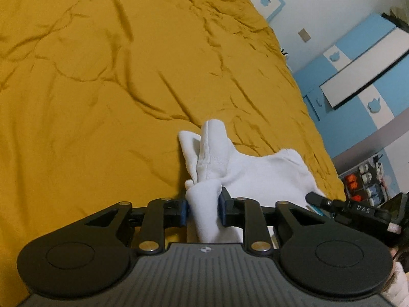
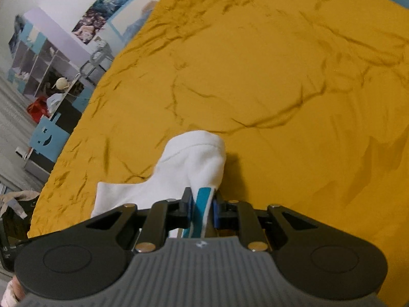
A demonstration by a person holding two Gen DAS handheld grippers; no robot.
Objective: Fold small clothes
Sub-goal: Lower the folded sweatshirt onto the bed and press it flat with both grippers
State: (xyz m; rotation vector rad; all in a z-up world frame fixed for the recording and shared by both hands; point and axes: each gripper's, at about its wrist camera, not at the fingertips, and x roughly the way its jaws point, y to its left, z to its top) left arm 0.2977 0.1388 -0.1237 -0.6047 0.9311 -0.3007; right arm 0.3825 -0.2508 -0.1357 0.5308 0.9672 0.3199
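Note:
A small white garment (image 1: 245, 168) is held above the mustard-yellow bed cover (image 1: 102, 76). My left gripper (image 1: 203, 208) is shut on a bunched white part of it, and a sleeve-like piece sticks up beyond the fingers. My right gripper (image 2: 202, 208) is shut on an edge of the same white garment (image 2: 189, 163), where teal stripes (image 2: 202, 199) show between the fingers. The right gripper's tip also shows at the right edge of the left wrist view (image 1: 317, 200). The garment hangs stretched between the two grippers.
The wrinkled yellow bed cover (image 2: 281, 76) fills both views. Blue and white cabinets (image 1: 358, 76) stand beyond the bed's right side. Shelves with toys (image 2: 46, 71) and a grey floor (image 2: 12, 128) lie past the bed's left edge.

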